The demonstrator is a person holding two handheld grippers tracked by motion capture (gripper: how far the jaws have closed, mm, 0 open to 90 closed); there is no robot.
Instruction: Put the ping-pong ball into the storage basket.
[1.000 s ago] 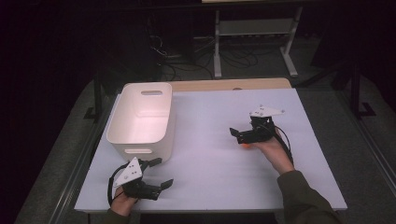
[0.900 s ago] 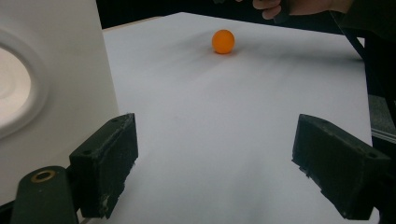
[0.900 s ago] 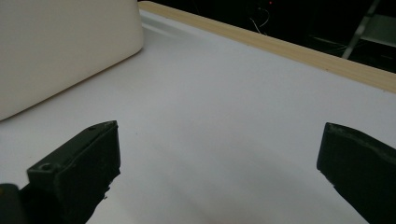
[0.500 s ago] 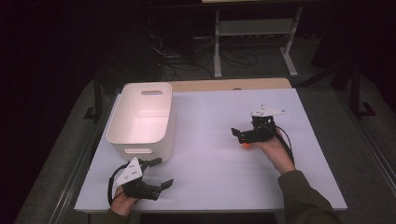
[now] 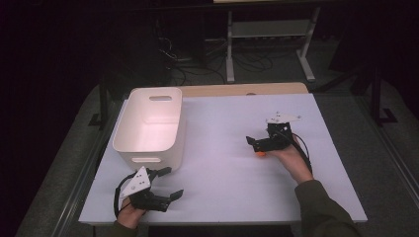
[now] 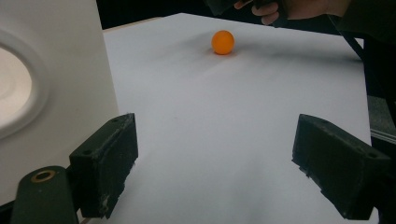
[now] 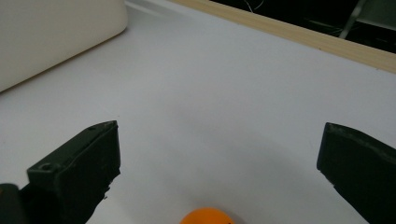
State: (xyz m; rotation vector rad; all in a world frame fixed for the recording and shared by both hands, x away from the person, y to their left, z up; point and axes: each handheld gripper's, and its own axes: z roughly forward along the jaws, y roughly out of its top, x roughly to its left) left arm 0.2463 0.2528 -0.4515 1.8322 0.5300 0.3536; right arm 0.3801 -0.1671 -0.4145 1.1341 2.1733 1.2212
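Right gripper (image 5: 258, 146): held over the right half of the white table (image 5: 222, 123), jaws pointing toward the table's middle. In the right gripper view the two black jaws stand wide apart, nothing between the pads. The orange ball (image 7: 207, 216) sits on the table at the bottom edge of that view, between the jaws and close to the gripper body, touching neither jaw. In the high view the ball (image 5: 259, 153) shows as a small orange spot just under the gripper's front; it looks to rest on the table, though the spot is too small there to be sure of the gap between it and the jaws.

Left gripper (image 5: 168, 182): at the near left corner of the table, just in front of the white bin (image 5: 148, 123). Jaws spread wide, holding nothing. Its own view has the bin's wall (image 6: 60, 70) close on the left, beside the left jaw, and bare table between the pads.

In the left gripper view the ball (image 6: 222, 42) lies well across the table, with the person's right hand (image 6: 285, 9) just beyond it.

Bin stands upright, well apart from the ball.
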